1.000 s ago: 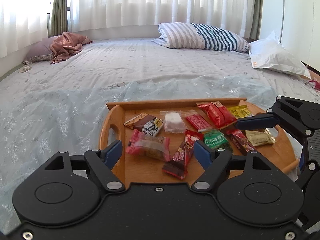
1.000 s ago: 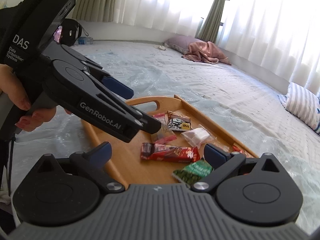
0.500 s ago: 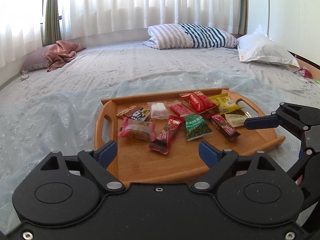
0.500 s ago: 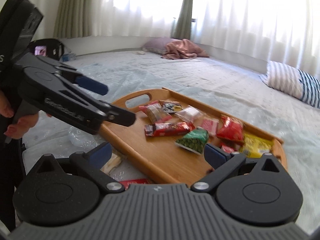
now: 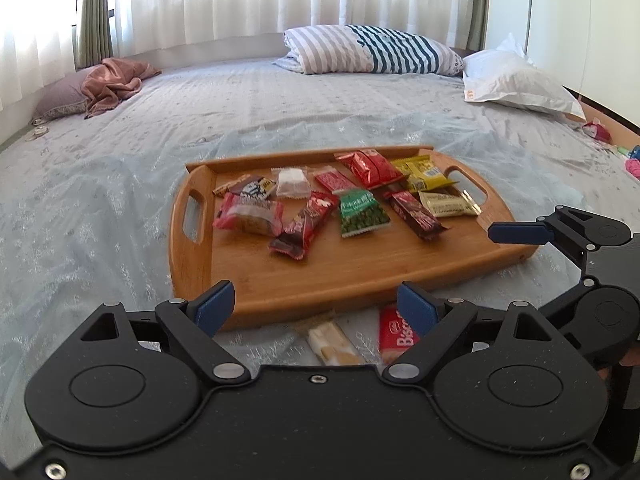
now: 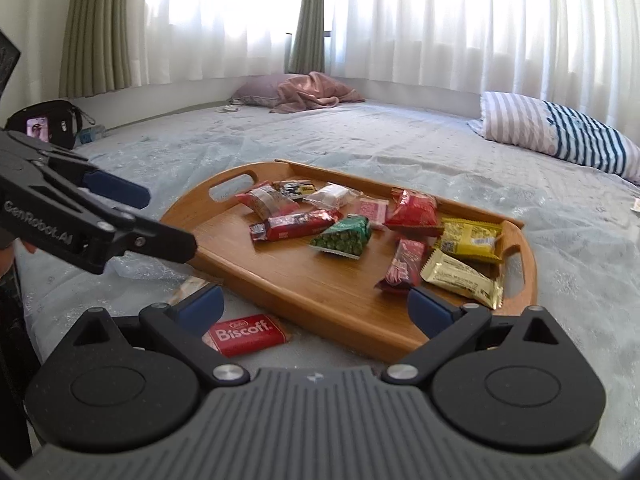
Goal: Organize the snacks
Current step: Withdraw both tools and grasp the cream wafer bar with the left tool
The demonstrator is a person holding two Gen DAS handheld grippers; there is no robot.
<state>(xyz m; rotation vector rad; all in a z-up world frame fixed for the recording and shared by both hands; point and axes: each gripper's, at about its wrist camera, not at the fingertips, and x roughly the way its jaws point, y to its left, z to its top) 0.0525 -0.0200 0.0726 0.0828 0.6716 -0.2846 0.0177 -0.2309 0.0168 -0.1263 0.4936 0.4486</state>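
A wooden tray (image 5: 352, 276) with a cut-out handle at each short end lies on the bed (image 5: 120, 200), on a thin clear sheet spread over the quilt. Ten wrapped snacks lie inside it, all in its far half: a pink-ended cracker pack (image 5: 248, 214), a black-and-white pack (image 5: 252, 189), a clear pack with a white block (image 5: 292, 182), a small red flat pack (image 5: 334, 181), a red crinkled bag (image 5: 370, 167), a yellow pack (image 5: 424, 174), a gold bar (image 5: 450, 204), two dark red bars (image 5: 304, 226) (image 5: 416, 214) and a green pea bag (image 5: 362, 214). The tray's near half is bare wood.

Two more snacks lie on the bed just off the tray's near long edge: a red Biscoff pack (image 6: 246, 334) and a pale wafer pack (image 5: 332, 342), side by side.

The left tongs (image 5: 316, 306) are spread wide above these two, nothing between the fingers; the jaws have just been opening. The right tongs (image 6: 316, 306) are spread too, empty, over the tray's near edge with the Biscoff pack by the left finger.

At the bed's far edge lie a striped pillow (image 5: 372, 50), a white pillow (image 5: 516, 84) and a pink cloth (image 5: 114, 82) on a mauve pillow; a black bag (image 6: 48, 124) sits at the left edge.
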